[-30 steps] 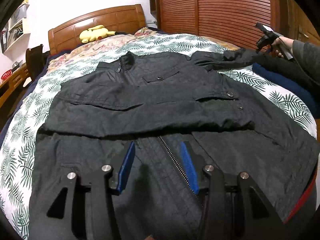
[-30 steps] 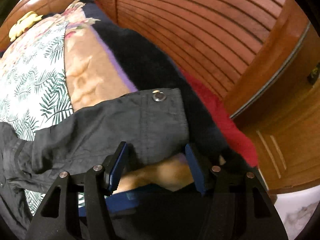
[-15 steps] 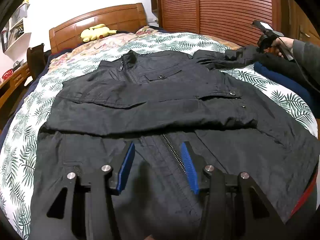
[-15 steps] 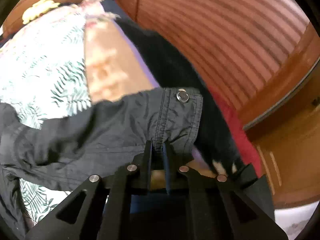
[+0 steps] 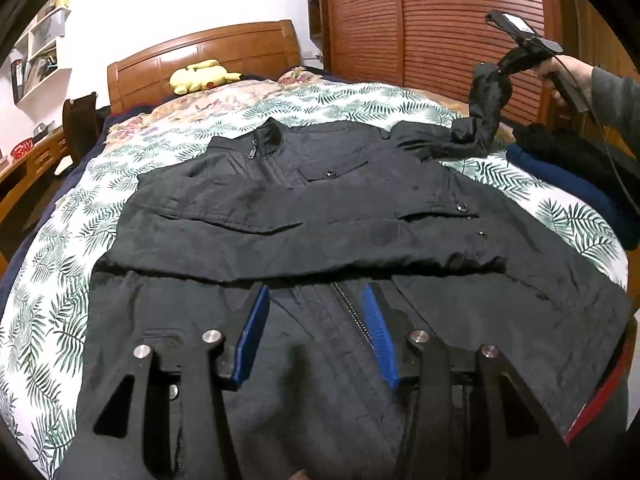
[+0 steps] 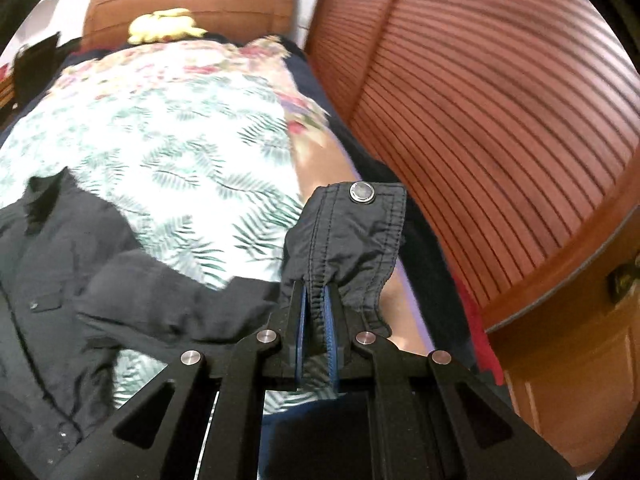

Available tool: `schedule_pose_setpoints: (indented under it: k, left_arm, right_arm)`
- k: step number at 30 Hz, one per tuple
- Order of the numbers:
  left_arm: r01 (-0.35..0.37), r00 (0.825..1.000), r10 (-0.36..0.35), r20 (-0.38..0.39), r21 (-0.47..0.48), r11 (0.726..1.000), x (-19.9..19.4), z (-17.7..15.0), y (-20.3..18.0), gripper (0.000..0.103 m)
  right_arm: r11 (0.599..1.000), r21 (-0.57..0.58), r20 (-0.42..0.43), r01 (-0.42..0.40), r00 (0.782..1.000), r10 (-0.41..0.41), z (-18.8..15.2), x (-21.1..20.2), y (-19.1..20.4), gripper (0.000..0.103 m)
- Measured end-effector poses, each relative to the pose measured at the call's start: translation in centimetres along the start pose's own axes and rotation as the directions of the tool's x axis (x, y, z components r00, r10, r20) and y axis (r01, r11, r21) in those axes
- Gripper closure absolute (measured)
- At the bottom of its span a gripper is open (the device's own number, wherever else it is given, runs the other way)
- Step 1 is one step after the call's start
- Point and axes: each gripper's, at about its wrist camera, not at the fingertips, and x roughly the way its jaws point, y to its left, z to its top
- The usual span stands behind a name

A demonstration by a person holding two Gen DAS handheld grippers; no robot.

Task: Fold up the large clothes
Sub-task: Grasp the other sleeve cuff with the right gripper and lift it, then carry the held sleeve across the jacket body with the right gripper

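A large black jacket [image 5: 304,216] lies face up on the bed, its left sleeve folded across the chest. My left gripper [image 5: 316,320] is open and empty, hovering over the lower front by the zipper [image 5: 352,312]. My right gripper [image 6: 316,292] is shut on the cuff of the other sleeve [image 6: 352,232] and holds it lifted above the bed. The snap button [image 6: 362,192] on the cuff faces the camera. In the left wrist view the right gripper [image 5: 496,76] holds that sleeve [image 5: 484,108] up at the far right.
The bed has a leaf-print cover [image 5: 360,100] and a wooden headboard [image 5: 208,52] with a yellow plush toy [image 5: 200,76]. Dark blue and black clothes [image 5: 568,168] lie at the bed's right edge. A slatted wooden wardrobe [image 6: 500,100] stands close on the right.
My right gripper closed on the sleeve cuff and lifted it up off the bed. My left gripper stayed open over the jacket's lower front.
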Motion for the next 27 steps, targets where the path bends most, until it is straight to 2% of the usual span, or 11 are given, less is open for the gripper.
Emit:
schedule_pose_setpoints:
  k: [6,12,15,19,27]
  left_arm:
    - [0.01,1.0,-0.01,0.027,-0.02,1.0,-1.2,0.2,0.6,0.055]
    - [0.012,0.998,-0.01,0.056,-0.039,0.999,-2.5,0.4,1.4,0.055]
    - [0.017,0.998,-0.014,0.067,-0.056,0.998,-3.1,0.3,2.1,0.055]
    - [0.004,0.996,0.003,0.09,-0.079,0.997,-4.1,0.1,3.1,0.055]
    - [0.017,0.994,-0.002,0.11,-0.138,0.99,-5.3,0.0,5.2,0.055]
  right_arm:
    - [0.995,-0.098,0.073,-0.026,0.997,0.033,1.0,-3.8,5.7,0.097]
    - [0.971,-0.212,0.164,-0.108,0.976,0.145,1.4,-9.6,12.6,0.097]
    - [0.946,-0.292,0.203,-0.138,0.958,0.202,0.8,-12.3,16.8,0.097]
    - [0.908,-0.355,0.242,-0.222,0.916,0.319,-0.2,-16.0,21.7,0.098]
    - [0.819,-0.479,0.222,-0.315,0.86,0.46,-2.9,-20.1,29.7,0.098]
